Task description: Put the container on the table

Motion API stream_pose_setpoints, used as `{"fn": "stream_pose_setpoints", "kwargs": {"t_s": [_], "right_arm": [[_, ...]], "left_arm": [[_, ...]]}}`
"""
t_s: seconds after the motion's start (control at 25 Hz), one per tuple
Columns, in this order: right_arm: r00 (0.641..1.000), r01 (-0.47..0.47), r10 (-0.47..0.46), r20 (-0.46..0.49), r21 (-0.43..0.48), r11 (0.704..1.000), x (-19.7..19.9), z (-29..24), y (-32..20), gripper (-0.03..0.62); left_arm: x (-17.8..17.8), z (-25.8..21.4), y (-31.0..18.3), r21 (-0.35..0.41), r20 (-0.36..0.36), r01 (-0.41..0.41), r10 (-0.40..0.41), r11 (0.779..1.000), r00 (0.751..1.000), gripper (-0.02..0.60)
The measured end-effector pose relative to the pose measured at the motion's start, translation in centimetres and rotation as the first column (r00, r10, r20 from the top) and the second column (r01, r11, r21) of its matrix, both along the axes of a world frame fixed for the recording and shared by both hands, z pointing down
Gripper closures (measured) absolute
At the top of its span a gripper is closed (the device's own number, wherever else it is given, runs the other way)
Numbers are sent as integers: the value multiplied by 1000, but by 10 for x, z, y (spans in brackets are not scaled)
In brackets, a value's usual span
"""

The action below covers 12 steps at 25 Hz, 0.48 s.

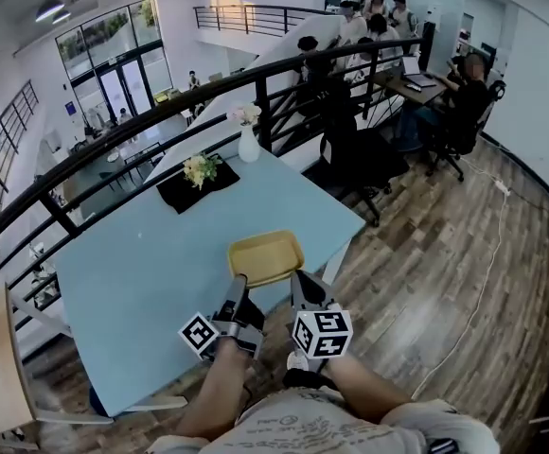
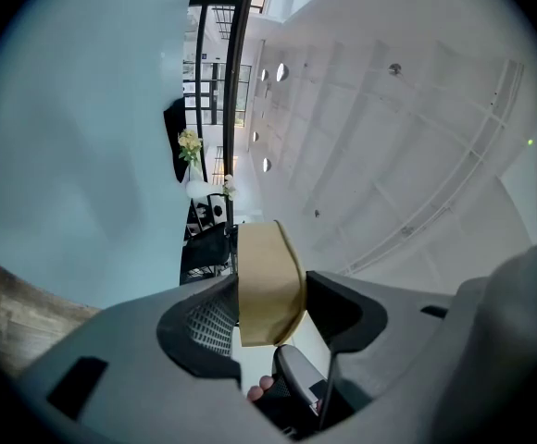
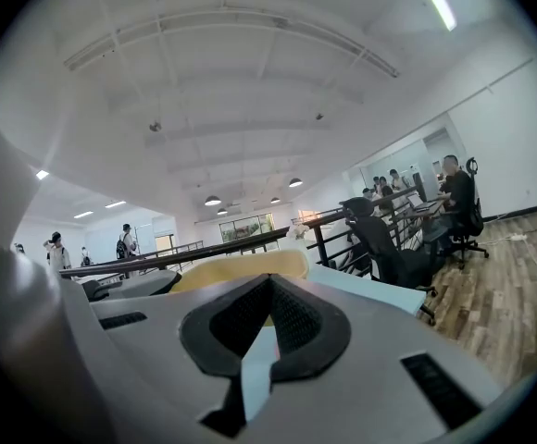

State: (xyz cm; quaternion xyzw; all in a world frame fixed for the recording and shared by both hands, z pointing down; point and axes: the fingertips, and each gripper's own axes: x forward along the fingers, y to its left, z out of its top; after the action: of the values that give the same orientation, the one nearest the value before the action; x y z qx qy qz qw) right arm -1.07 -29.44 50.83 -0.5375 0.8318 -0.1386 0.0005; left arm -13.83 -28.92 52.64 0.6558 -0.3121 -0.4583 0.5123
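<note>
A shallow yellow container (image 1: pixel 266 256) hangs just above the front edge of the light blue table (image 1: pixel 132 263), carried between both grippers. My left gripper (image 1: pixel 239 289) is shut on its near left edge; in the left gripper view the container (image 2: pixel 267 280) stands on edge, clamped between the dark pads of that gripper (image 2: pixel 270 314). My right gripper (image 1: pixel 300 288) holds the near right corner. In the right gripper view the container's yellow rim (image 3: pixel 241 268) sits at the tips of that gripper (image 3: pixel 267 294), whose jaws are nearly together. The container looks empty.
A white vase with flowers (image 1: pixel 247 143) and a black mat with a yellow bouquet (image 1: pixel 200 180) sit at the table's far end. A black railing (image 1: pixel 161 107) runs behind the table. Office chairs (image 1: pixel 355 149) and seated people (image 1: pixel 459 93) are to the right, over wooden floor (image 1: pixel 445 253).
</note>
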Motion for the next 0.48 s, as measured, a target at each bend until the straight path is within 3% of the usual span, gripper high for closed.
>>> {"fn": "stream_pose_setpoints", "kwargs": {"t_s": [0.48], "right_arm": [[1000,9,-9,10,-13,1000,34,-10,-135,591]], "left_arm": [[34,-10,-136,-8,9,3,-3,1000,1000,345]]}}
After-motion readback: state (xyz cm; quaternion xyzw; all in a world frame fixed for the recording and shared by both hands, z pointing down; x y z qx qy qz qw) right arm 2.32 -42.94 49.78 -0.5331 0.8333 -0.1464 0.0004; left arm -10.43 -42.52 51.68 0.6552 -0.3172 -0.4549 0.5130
